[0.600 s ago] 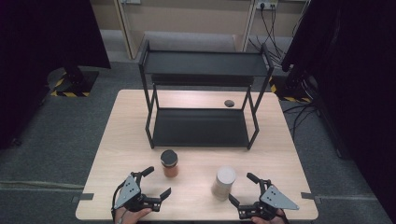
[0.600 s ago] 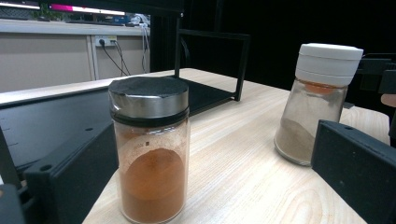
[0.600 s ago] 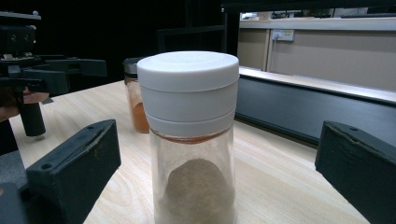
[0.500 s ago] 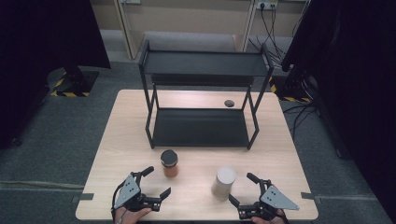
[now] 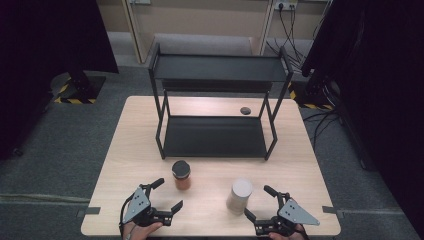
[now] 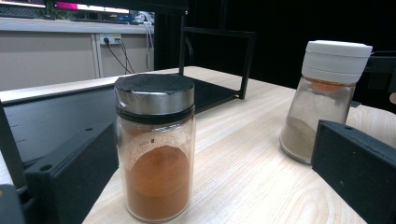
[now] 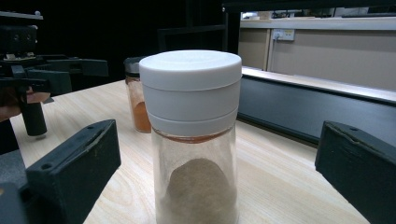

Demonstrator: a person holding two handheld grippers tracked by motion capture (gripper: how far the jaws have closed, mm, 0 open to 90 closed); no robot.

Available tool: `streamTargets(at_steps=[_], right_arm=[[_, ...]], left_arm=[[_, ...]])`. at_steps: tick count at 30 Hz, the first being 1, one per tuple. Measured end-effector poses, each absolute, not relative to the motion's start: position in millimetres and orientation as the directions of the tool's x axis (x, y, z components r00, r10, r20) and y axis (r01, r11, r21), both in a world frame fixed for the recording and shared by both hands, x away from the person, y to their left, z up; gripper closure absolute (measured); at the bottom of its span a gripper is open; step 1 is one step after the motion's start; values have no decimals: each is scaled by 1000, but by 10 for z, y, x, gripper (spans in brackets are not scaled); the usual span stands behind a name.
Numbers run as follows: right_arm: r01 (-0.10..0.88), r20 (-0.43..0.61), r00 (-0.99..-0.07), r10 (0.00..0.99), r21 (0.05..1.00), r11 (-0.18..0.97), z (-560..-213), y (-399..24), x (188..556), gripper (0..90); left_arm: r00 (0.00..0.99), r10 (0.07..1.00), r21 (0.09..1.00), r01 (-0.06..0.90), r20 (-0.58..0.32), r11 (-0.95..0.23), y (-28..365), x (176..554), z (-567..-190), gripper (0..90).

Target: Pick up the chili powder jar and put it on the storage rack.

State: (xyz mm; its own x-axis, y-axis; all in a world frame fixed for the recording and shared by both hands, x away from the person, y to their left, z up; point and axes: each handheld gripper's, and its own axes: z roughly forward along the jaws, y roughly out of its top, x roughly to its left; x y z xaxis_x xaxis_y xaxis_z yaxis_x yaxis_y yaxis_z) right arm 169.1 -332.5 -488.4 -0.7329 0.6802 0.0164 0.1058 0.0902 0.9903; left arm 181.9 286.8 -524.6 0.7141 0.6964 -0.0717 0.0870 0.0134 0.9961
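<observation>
Black fingers of the left gripper stand wide apart, nothing pressed between them. One glass jar with a dark lid sits just ahead of them, a little left of the middle of the gap, touching neither finger. Contents: orange-brown powder, about half full.

Right gripper: fingers likewise spread wide, clamped on nothing. One glass jar with a white cap stands in line with the gap, close in front, touching neither finger. Contents: pale tan powder, low in the jar.

Count: two grippers, two jars, one per gripper. Both jars upright on the light wooden counter, toward its near edge; in the high view the dark-lidded jar is left of centre and the white-capped jar right of it and slightly nearer the person, the two standing apart. Each gripper view also catches the other jar farther off.

Beyond the jars: one black metal rack with two shelves, upper and lower, both bare, standing on the far half of the counter. One small dark round object lies on the counter behind the lower shelf, toward the rack's right legs; what it is cannot be told.

Two hands, one at each gripper, at the near edge of the counter; left hand, right hand. One grey three-cornered plate on top of each gripper.
</observation>
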Motion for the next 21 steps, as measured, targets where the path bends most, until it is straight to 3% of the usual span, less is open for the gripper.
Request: streamTargets(at_steps=[15, 21], right_arm=[[105, 21, -722, 692, 991, 79, -4885, -3343, 1695, 3], [103, 23, -719, 695, 992, 74, -4883, -3347, 1704, 3]], left_arm=[[700, 707, 994, 103, -99, 37, 2794, 1865, -5237, 3], [683, 727, 996, 95, -66, 1, 2737, 1912, -5146, 6]])
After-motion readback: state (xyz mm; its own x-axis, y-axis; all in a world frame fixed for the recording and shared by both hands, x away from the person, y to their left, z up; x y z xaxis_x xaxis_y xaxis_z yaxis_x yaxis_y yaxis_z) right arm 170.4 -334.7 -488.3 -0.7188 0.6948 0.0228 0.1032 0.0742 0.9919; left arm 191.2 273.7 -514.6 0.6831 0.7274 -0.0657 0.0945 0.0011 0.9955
